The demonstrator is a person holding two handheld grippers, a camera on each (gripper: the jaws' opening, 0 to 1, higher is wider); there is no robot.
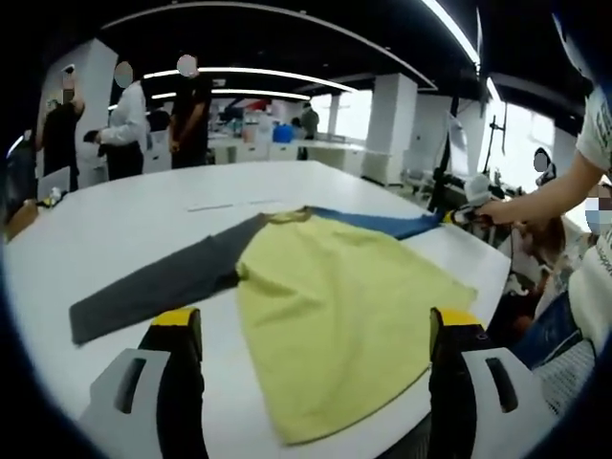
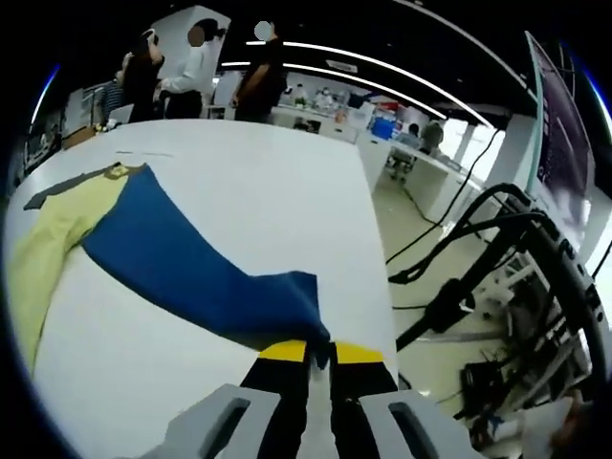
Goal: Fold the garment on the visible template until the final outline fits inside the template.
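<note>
Tongs (image 2: 319,356) pinch one garment's (image 1: 335,306) blue sleeve (image 2: 191,263).

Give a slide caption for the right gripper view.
Right gripper shut on the blue sleeve of a yellow-bodied shirt on a white table.

both low over table (image 1: 115,229), shared garment (image 1: 335,296)

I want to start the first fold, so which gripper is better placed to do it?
Right. The right gripper is shut on the cuff of the blue sleeve, ready to carry it over the yellow shirt body. The left gripper is open, holding nothing.
</note>
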